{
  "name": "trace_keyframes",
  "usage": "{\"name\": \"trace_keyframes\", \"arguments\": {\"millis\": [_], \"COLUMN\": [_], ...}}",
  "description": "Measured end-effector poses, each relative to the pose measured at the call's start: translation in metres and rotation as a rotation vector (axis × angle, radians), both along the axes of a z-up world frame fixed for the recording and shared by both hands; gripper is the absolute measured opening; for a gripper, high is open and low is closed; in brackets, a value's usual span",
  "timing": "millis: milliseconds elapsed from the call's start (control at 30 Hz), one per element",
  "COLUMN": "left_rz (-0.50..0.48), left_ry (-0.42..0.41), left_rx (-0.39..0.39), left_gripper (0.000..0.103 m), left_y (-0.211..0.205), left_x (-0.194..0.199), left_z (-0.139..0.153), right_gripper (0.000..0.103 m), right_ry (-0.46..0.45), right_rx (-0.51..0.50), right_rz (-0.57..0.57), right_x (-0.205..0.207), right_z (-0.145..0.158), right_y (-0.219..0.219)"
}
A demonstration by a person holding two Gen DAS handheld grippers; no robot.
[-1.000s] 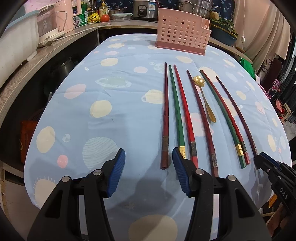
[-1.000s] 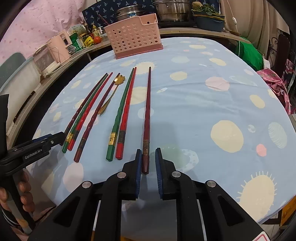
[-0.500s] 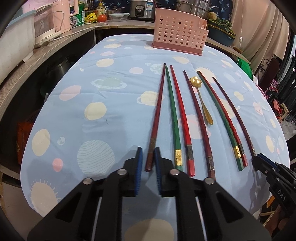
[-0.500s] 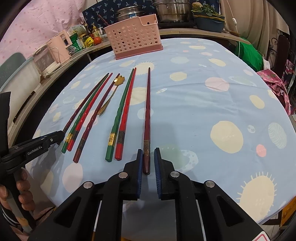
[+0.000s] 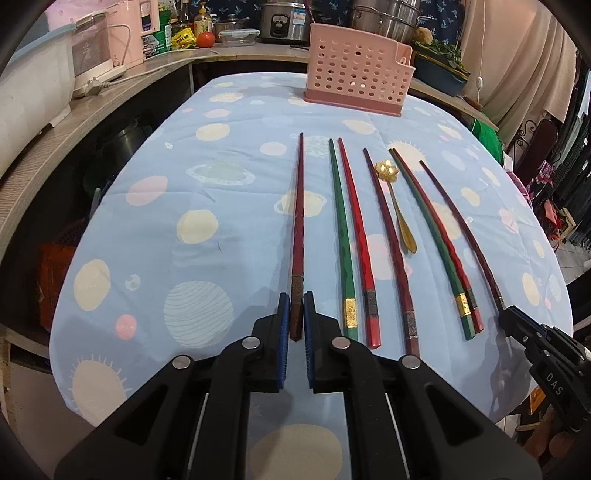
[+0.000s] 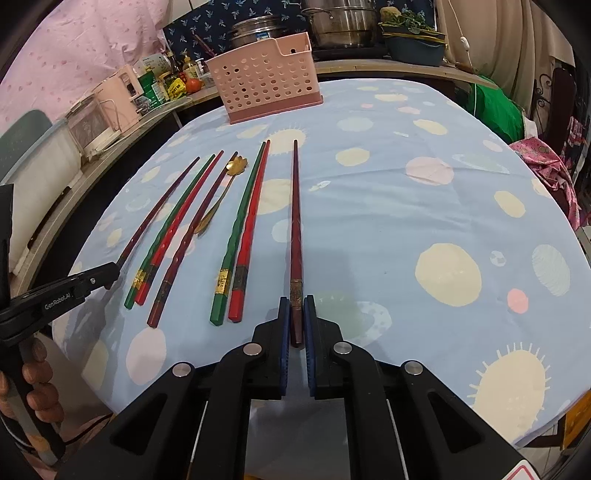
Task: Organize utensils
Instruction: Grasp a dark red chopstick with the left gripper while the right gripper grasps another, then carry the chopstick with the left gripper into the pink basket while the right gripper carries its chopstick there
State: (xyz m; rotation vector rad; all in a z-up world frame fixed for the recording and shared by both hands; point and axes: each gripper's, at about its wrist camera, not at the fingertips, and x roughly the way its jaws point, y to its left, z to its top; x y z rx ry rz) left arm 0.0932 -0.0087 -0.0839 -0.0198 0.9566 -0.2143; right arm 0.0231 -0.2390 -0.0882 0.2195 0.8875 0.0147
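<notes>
Several long chopsticks in dark red, green and red lie side by side on the blue tablecloth, with a gold spoon among them. My left gripper is shut on the near end of the leftmost dark red chopstick. My right gripper is shut on the near end of the rightmost dark red chopstick. A pink perforated utensil basket stands upright at the table's far end; it also shows in the right wrist view. Each gripper shows at the edge of the other's view.
A counter with pink appliances, bottles and a tomato runs along the left. Pots and a rice cooker stand behind the basket. The table's near edge lies just under both grippers. A green bag and clothes lie off the right side.
My left gripper has closed from wide open onto the leftmost dark red chopstick, which has swung to point straight ahead. My right gripper stays shut on its chopstick.
</notes>
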Motion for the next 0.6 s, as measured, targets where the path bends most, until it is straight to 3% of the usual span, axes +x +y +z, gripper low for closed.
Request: {"name": "trace_keyframes", "arguments": {"millis": [333, 600], "left_rz": [0.012, 0.024], "left_ry": [-0.051, -0.124], "left_rx": [-0.011, -0.028], "left_gripper": [0.007, 0.007], "left_y": [0.002, 0.002], "left_x": [-0.003, 0.005], "left_z": [0.036, 0.078], "right_gripper": [0.007, 0.007], "right_ry": [-0.085, -0.185], "right_rx": [0.005, 0.024], "right_rz": [-0.017, -0.031], "right_x": [-0.002, 0.007], "right_z": [0.036, 0.081], "right_y": [-0.007, -0.02]}}
